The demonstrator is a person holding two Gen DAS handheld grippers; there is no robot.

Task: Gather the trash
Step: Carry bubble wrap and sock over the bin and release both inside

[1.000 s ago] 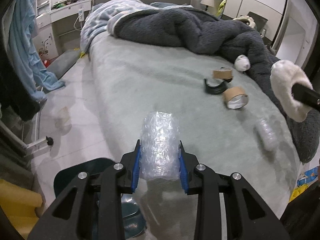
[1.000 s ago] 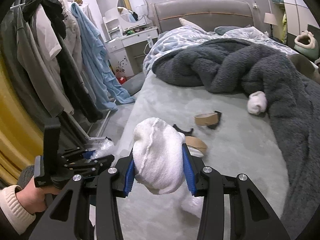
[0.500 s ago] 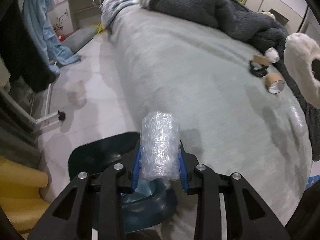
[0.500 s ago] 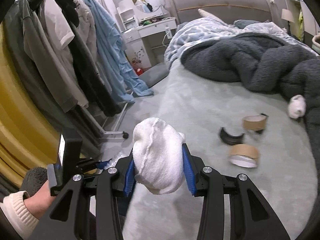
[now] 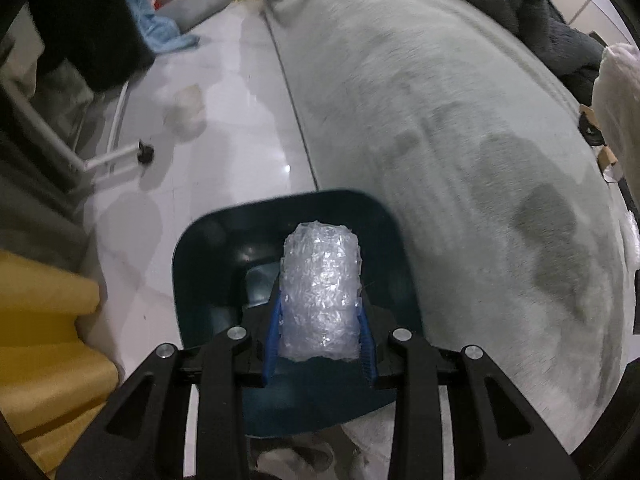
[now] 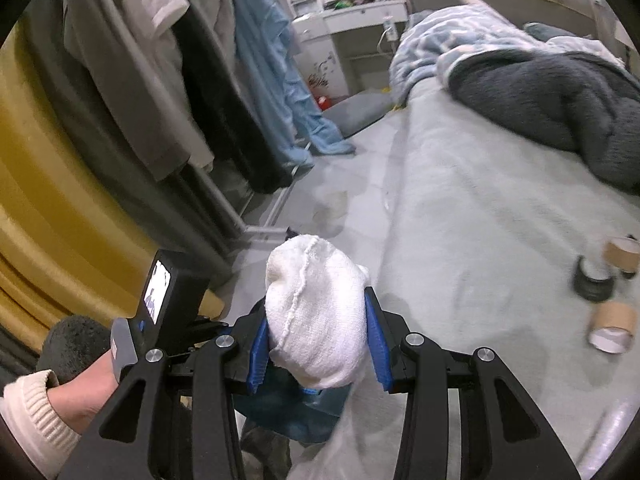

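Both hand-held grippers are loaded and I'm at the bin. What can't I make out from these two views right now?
- Left wrist view: the dark bin's floor is mostly hidden by the bubble-wrap roll in the left hand-held gripper.
- Right wrist view: the bin shows only as a sliver under the white cloth wad and the right hand-held gripper.
- Left wrist view: the tape rolls are cut off by the cloth at the right edge.

Black hand-held gripper (image 5: pixel 320 344), blue pads (image 5: pixel 273 338)

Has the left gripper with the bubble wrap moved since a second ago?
Yes. The left gripper, shut on the bubble wrap, has swung off the bed and now hangs over the dark bin on the floor.
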